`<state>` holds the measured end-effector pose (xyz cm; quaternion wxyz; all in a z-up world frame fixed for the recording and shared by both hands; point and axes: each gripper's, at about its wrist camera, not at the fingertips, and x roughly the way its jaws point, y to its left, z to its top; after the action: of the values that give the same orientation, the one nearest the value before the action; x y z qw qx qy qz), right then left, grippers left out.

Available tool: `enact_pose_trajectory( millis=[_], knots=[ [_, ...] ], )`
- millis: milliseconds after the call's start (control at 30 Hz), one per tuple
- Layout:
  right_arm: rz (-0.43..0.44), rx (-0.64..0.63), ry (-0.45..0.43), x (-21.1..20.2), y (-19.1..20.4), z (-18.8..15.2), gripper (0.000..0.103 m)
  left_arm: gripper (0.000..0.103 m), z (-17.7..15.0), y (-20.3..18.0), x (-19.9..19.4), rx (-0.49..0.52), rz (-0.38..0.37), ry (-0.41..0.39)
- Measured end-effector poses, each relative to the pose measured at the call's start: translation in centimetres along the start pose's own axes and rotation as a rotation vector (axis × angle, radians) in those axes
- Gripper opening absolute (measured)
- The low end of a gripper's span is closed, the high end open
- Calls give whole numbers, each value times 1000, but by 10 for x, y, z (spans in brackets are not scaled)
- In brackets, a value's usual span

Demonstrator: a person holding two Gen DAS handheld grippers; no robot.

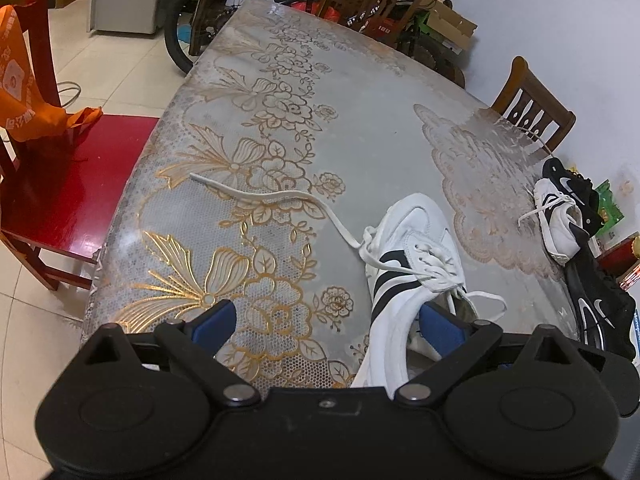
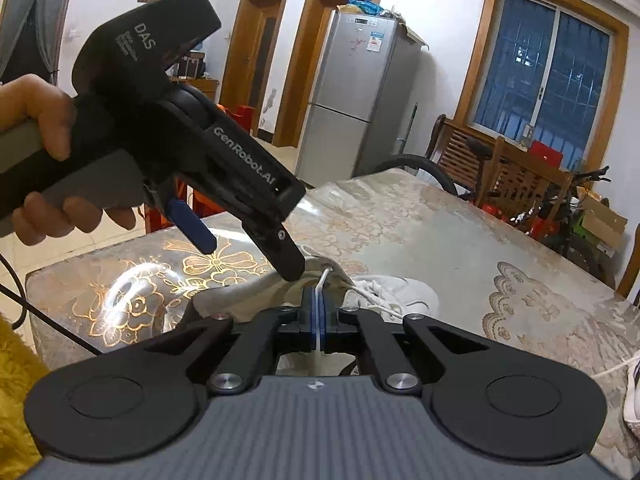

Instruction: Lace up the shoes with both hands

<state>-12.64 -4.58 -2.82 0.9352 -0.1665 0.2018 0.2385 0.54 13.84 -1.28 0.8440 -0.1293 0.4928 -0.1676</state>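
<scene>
Sneaker (image 1: 404, 280), white with black stripes, lies on the table (image 1: 360, 128) close in front of both grippers, its loose lace (image 1: 280, 196) trailing left across the floral cloth. The right gripper (image 2: 316, 312) has its jaws fully closed on a white lace strand (image 2: 318, 300) running up to the shoe's collar. The left gripper (image 1: 328, 324) stands wide open astride the shoe's heel, one blue finger (image 1: 440, 328) inside the opening, gripping nothing. Further shoes (image 1: 568, 216) sit at the table's far right edge.
</scene>
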Motion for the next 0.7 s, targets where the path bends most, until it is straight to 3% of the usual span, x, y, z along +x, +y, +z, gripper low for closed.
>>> enact_pose_trajectory(
  millis=[267, 567, 700],
  knots=[
    [-18, 20, 17, 7, -1, 1, 0, 98, 1, 2, 0, -11, -1, 2],
    [-75, -4, 120, 20, 9, 15, 0, 98, 1, 6, 2, -40, -8, 5],
    [-87, -4, 127, 18, 12, 14, 0, 98, 2, 6, 2, -38, -8, 4]
  ],
)
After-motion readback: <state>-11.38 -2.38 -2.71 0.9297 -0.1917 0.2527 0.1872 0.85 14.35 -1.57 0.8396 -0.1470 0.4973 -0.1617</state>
